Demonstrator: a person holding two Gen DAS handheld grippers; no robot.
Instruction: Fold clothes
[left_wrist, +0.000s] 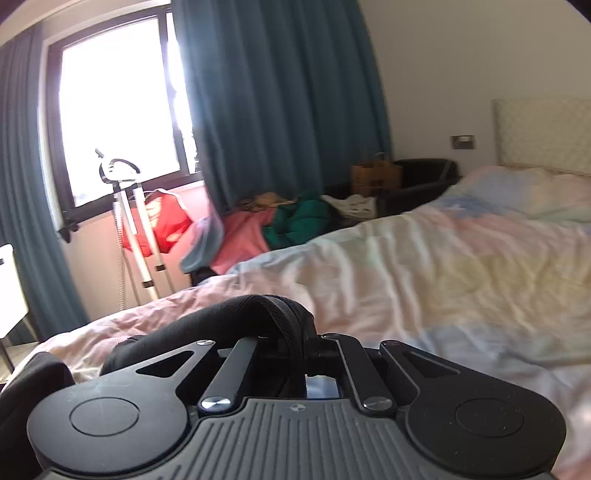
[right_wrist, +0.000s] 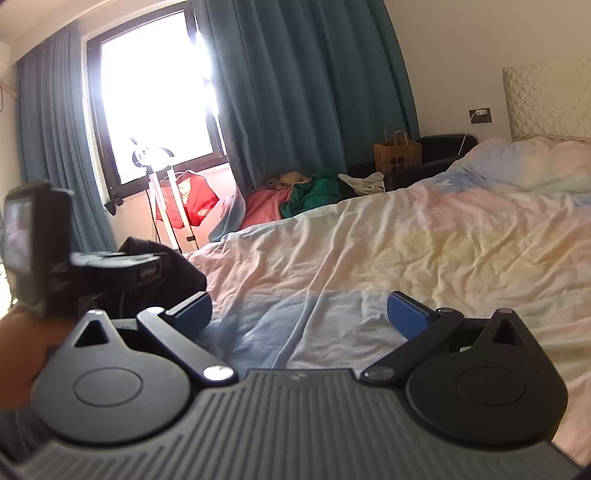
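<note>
Black garment (left_wrist: 236, 314): pinched by its ribbed edge in my left gripper (left_wrist: 308, 341), fingers clamped together on it, the rest draped over the near left corner of the bed (left_wrist: 424, 258). Right gripper (right_wrist: 299, 314): blue-padded fingers (right_wrist: 410, 315) spread wide, holding nothing, above the rumpled pastel quilt. Beyond the bed: heaped clothes (right_wrist: 306, 190), paper bag (right_wrist: 397, 155), teal curtains (right_wrist: 295, 85).

Bed cover (right_wrist: 388, 251) wide open ahead of right gripper (right_wrist: 299, 314), jaws apart. Left gripper (right_wrist: 110, 273) and black garment (right_wrist: 173, 269) crowd its left side. Clothes pile (right_wrist: 306, 192) lines far edge.
</note>
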